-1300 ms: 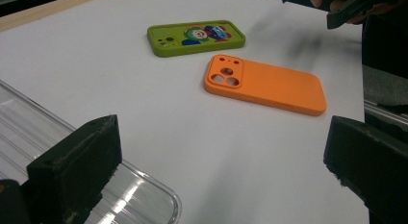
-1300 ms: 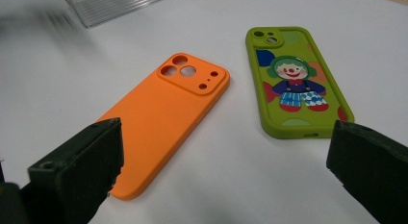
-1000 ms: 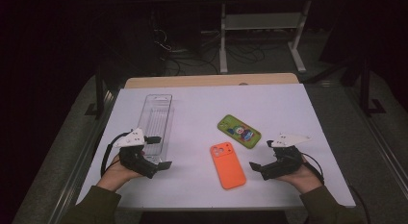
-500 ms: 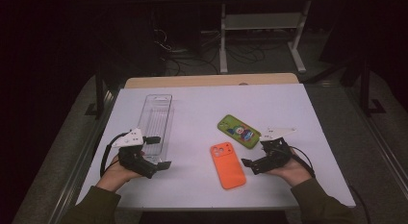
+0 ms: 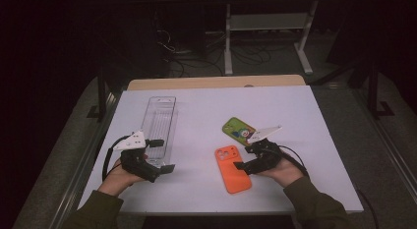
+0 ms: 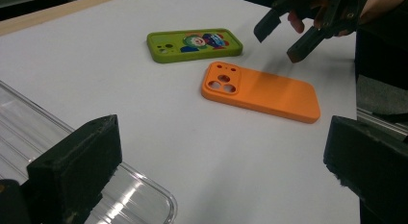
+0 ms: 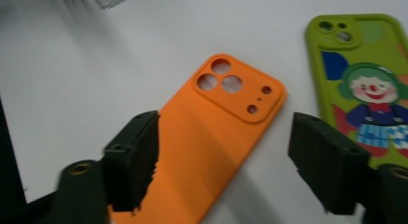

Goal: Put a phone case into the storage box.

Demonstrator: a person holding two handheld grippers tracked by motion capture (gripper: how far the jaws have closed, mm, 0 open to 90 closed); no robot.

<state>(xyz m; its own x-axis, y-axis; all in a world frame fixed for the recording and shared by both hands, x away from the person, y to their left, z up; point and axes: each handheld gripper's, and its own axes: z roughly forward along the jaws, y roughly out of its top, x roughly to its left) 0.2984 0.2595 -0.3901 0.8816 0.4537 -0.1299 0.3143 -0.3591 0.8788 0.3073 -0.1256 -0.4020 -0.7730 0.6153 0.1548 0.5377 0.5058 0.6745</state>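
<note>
The right gripper (image 5: 242, 166) hangs just over the right edge of the orange phone case (image 5: 233, 168), which lies flat and back-up on the white table (image 5: 295, 116) near the person's side, its camera cut-outs toward the far end. Its jaws have just been closing from their widest and now stand partly apart, one over the case and one off its long edge toward the green case, with nothing pressed between them; that spacing looks chosen to match the case's width, so the likely plan is a pinch across the two long edges. In the right gripper view the case (image 7: 211, 137) sits under the gap rather than inside it, and whether a pad already touches the surface is hard to say from that blurred frame. The left gripper (image 5: 156, 155) rests with its jaws spread wide and empty at the near end of the clear plastic tray (image 5: 160, 123), probably waiting to steady it or simply parked. The green phone case (image 5: 238, 129) with a clown picture lies just beyond the orange one, close to the right gripper's outer jaw, and is the thing most likely to be nudged; the open table between the orange case and the tray has nothing in the way.
</note>
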